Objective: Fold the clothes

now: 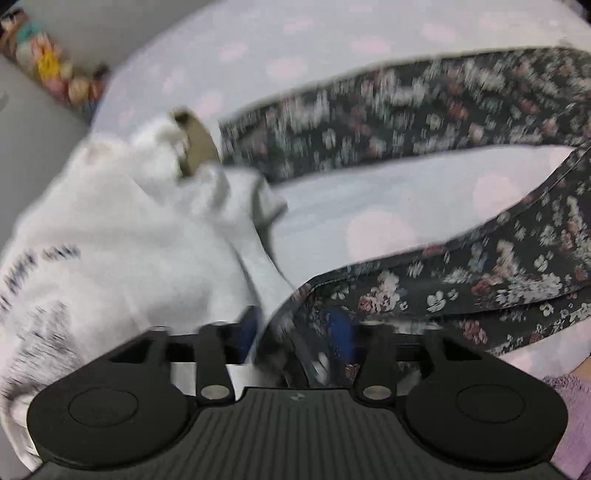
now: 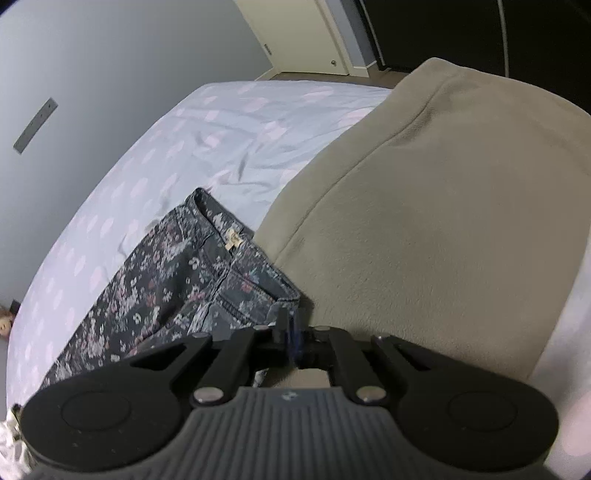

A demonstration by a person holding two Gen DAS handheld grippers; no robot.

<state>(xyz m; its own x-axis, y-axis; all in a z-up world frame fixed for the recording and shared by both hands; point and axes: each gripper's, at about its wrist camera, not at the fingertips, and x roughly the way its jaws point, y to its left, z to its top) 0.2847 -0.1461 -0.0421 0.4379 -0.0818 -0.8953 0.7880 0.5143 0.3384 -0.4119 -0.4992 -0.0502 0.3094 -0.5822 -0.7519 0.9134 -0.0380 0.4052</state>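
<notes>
Dark floral jeans lie on the bed with both legs spread; the left wrist view is blurred by motion. My left gripper has its blue pads close together around the hem of the near leg, held just above the sheet. In the right wrist view the jeans' waistband lies on the bed. My right gripper is shut on the waistband's near corner, next to a beige fleece.
A white printed garment is bunched left of the left gripper. A beige fleece fills the right. The bed sheet is pale blue with pink spots. Toys lie by the wall. A door stands beyond the bed.
</notes>
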